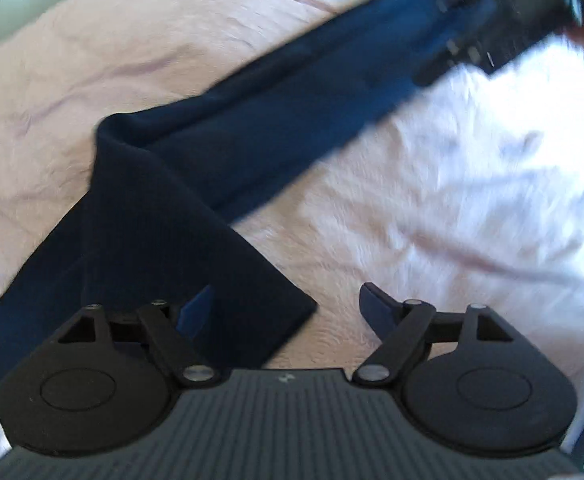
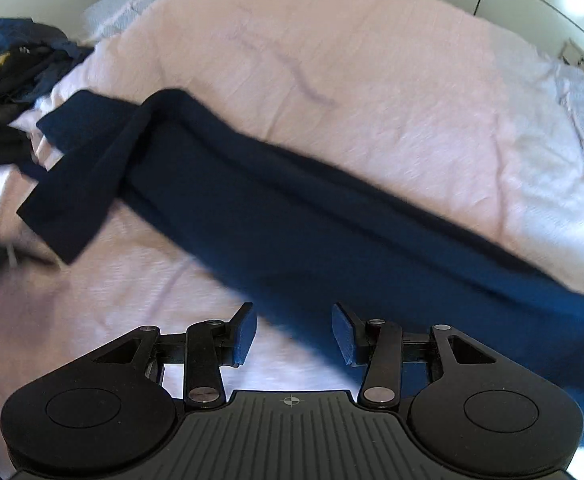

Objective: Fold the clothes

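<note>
Garment (image 1: pixel 196 168): navy blue cloth, long and narrow, folded lengthwise into a band with a crease running along it. It lies on the bed, bent at one end into a V. In the left wrist view one limb runs down to the lower left and ends in a square corner just ahead of the left claw; the other limb runs up to the right, toward the right claw. In the right wrist view the same garment (image 2: pixel 292 216) stretches from the upper left, where the end doubles back, down to the lower right edge.

Bed (image 1: pixel 431 200): covered in pale pink quilted cloth, lightly wrinkled, brightly lit on the right side. The garment rests flat on it.

Left claw (image 1: pixel 292 308): fingers wide apart, gripping nothing. Its left finger sits over the garment's square end; the right finger is over bare bedcover.

Right claw (image 2: pixel 293 332): fingers apart, blue pads facing each other, nothing between them. It is low over the near edge of the garment. From the left wrist view it shows blurred at the upper right (image 1: pixel 503 8), at the garment's far end.

Pile (image 2: pixel 16 64): dark, mixed clothes heaped at the far left of the bed, just beside the garment's bent end; whether they touch is unclear.
</note>
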The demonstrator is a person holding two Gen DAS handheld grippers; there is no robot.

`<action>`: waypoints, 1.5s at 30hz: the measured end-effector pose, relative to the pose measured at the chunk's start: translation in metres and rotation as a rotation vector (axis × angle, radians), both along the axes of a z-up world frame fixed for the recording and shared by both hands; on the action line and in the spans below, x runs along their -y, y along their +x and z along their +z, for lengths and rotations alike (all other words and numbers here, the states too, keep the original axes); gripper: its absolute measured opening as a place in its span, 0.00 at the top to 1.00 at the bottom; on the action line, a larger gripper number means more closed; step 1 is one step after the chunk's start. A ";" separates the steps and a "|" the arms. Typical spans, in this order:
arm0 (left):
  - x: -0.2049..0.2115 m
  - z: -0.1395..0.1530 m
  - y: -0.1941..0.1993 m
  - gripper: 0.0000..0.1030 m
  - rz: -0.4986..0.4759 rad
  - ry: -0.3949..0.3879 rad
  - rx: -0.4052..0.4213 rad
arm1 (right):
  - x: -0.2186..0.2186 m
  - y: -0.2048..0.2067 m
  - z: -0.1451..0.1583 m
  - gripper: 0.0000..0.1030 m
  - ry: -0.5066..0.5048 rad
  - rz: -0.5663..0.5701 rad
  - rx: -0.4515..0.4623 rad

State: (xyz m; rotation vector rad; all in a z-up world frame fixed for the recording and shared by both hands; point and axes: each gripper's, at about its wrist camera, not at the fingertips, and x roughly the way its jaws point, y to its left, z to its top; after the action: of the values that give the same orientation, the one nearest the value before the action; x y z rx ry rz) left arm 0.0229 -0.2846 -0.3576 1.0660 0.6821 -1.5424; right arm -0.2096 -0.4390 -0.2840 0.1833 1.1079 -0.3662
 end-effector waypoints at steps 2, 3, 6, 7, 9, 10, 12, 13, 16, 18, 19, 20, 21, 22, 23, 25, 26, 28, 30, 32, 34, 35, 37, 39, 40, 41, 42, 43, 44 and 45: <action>-0.007 -0.013 -0.010 0.32 -0.020 -0.023 0.081 | -0.012 0.014 -0.001 0.56 -0.005 -0.007 -0.023; -0.009 -0.011 -0.005 0.53 0.002 -0.028 0.062 | -0.017 0.020 -0.001 0.56 -0.007 -0.008 -0.030; -0.016 0.006 0.015 0.93 0.060 -0.053 0.012 | -0.024 0.025 -0.001 0.56 -0.023 0.001 -0.035; -0.019 0.018 0.027 0.96 0.081 -0.077 0.024 | -0.026 0.027 -0.001 0.56 -0.030 0.003 -0.040; -0.022 0.046 0.058 0.96 0.146 -0.115 0.007 | -0.027 0.031 0.000 0.56 -0.031 -0.004 -0.041; -0.022 0.061 0.079 0.96 0.190 -0.125 -0.009 | -0.028 0.034 0.002 0.56 -0.029 -0.008 -0.040; -0.021 0.086 0.123 0.96 0.272 -0.150 -0.018 | -0.029 0.040 0.007 0.56 -0.037 -0.003 -0.034; -0.019 0.096 0.145 0.95 0.312 -0.165 -0.012 | -0.031 0.043 0.010 0.56 -0.045 0.002 -0.029; -0.003 0.103 0.220 0.91 0.450 -0.182 0.006 | -0.036 0.052 0.015 0.56 -0.052 0.003 -0.020; 0.003 0.094 0.252 0.87 0.512 -0.160 0.055 | -0.039 0.057 0.015 0.55 -0.052 -0.003 -0.017; 0.007 0.089 0.268 0.82 0.543 -0.149 0.080 | -0.043 0.058 0.013 0.55 -0.050 -0.006 -0.020; 0.009 0.085 0.282 0.79 0.565 -0.139 0.104 | -0.046 0.059 0.012 0.55 -0.049 -0.008 -0.023; 0.006 0.079 0.279 0.74 0.527 -0.135 0.126 | -0.049 0.060 0.010 0.55 -0.046 -0.011 -0.026; 0.003 0.074 0.276 0.70 0.490 -0.131 0.147 | -0.053 0.061 0.007 0.55 -0.038 -0.016 -0.032; 0.000 0.069 0.273 0.70 0.452 -0.127 0.168 | -0.056 0.062 0.004 0.55 -0.030 -0.020 -0.038; -0.007 0.054 0.254 0.69 0.319 -0.113 0.229 | -0.063 0.064 -0.004 0.55 -0.011 -0.027 -0.052; -0.014 0.043 0.235 0.69 0.206 -0.105 0.280 | -0.066 0.066 -0.008 0.55 -0.002 -0.030 -0.060; -0.024 0.018 0.205 0.66 -0.001 -0.087 0.378 | -0.071 0.071 -0.017 0.55 0.014 -0.032 -0.070; -0.033 -0.009 0.179 0.66 -0.192 -0.066 0.475 | -0.077 0.078 -0.024 0.55 0.024 -0.027 -0.070; -0.042 -0.036 0.155 0.67 -0.379 -0.045 0.567 | -0.083 0.087 -0.031 0.55 0.029 -0.023 -0.074; -0.048 -0.053 0.149 0.68 -0.474 -0.057 0.645 | -0.085 0.094 -0.033 0.55 0.025 -0.021 -0.076; -0.050 -0.058 0.148 0.68 -0.507 -0.064 0.680 | -0.085 0.096 -0.033 0.55 0.020 -0.021 -0.072; -0.054 -0.065 0.147 0.65 -0.565 -0.075 0.745 | -0.085 0.098 -0.031 0.55 0.013 -0.030 -0.067; -0.056 -0.055 0.152 0.78 -0.532 -0.077 0.745 | -0.084 0.099 -0.030 0.55 0.010 -0.044 -0.067; -0.057 -0.049 0.154 0.94 -0.516 -0.078 0.745 | -0.084 0.099 -0.030 0.55 0.010 -0.048 -0.069; -0.058 -0.044 0.156 0.95 -0.499 -0.079 0.744 | -0.083 0.099 -0.030 0.55 0.008 -0.050 -0.074; -0.059 -0.039 0.159 0.95 -0.482 -0.080 0.744 | -0.083 0.099 -0.028 0.55 0.005 -0.048 -0.078; -0.060 -0.033 0.161 0.95 -0.466 -0.081 0.744 | -0.083 0.100 -0.027 0.55 0.001 -0.046 -0.082; -0.061 -0.028 0.164 0.95 -0.449 -0.082 0.743 | -0.083 0.100 -0.025 0.55 -0.004 -0.044 -0.084; -0.062 -0.023 0.166 0.95 -0.433 -0.083 0.743 | -0.084 0.099 -0.023 0.55 -0.010 -0.043 -0.080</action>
State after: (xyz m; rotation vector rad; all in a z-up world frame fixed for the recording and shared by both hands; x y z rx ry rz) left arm 0.1888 -0.2223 -0.3803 1.6603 -0.1336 -1.3518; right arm -0.1104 -0.3555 -0.3068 0.1849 1.1821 -0.4199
